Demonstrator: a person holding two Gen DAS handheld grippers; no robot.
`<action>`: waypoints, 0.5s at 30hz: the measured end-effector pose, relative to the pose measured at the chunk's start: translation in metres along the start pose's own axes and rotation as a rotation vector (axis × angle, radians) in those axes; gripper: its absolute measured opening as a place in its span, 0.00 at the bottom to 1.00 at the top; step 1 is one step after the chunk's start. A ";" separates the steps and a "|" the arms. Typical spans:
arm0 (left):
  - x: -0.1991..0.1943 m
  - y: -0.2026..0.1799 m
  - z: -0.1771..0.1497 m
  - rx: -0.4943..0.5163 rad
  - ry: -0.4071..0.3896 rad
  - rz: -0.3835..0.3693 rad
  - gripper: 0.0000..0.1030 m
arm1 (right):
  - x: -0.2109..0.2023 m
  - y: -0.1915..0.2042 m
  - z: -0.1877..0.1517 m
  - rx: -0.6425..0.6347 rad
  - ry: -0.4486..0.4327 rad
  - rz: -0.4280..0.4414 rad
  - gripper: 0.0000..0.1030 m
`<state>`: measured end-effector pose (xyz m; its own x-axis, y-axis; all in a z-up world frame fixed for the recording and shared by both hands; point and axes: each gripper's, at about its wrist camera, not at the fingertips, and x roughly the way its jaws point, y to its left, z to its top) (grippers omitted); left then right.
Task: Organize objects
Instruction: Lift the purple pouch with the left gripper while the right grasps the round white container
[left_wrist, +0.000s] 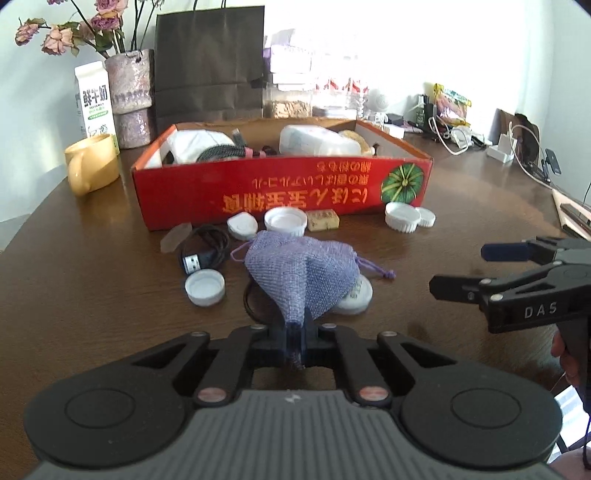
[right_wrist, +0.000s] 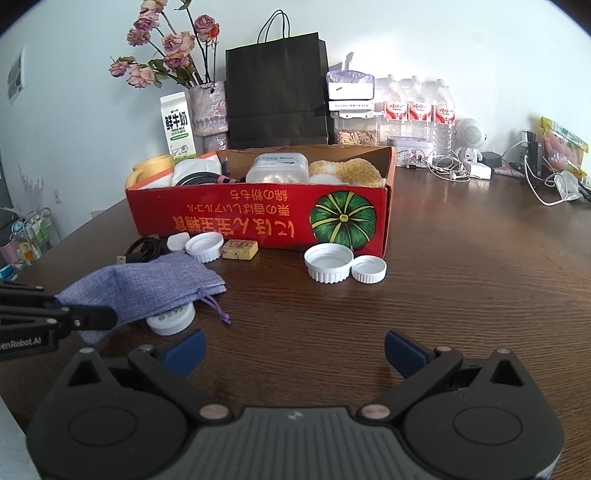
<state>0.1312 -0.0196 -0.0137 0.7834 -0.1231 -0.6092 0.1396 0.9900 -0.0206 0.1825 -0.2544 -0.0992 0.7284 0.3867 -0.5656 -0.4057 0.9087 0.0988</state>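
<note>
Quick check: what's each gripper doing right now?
Left gripper: closed on the purple mesh pouch.
Right gripper: open, holding nothing.

The right claw (right_wrist: 294, 349) hung wide open above the dark wooden worktop (right_wrist: 461, 295); the left claw (right_wrist: 99, 317) pinched a purple woven drawstring pouch (right_wrist: 147, 286); a red cardboard box (right_wrist: 258, 214) stood behind.
</note>
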 end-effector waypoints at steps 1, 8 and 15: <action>-0.001 0.000 0.002 0.000 -0.005 0.002 0.06 | 0.001 -0.001 0.000 0.002 0.000 0.001 1.00; -0.006 0.005 0.011 -0.019 -0.031 0.031 0.06 | 0.006 -0.003 0.006 0.001 0.000 0.021 1.00; -0.021 0.020 0.017 -0.062 -0.072 0.080 0.06 | 0.011 0.015 0.010 -0.069 0.012 0.116 1.00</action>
<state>0.1283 0.0014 0.0123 0.8326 -0.0457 -0.5520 0.0384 0.9990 -0.0247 0.1901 -0.2354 -0.0952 0.6682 0.4862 -0.5630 -0.5242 0.8448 0.1074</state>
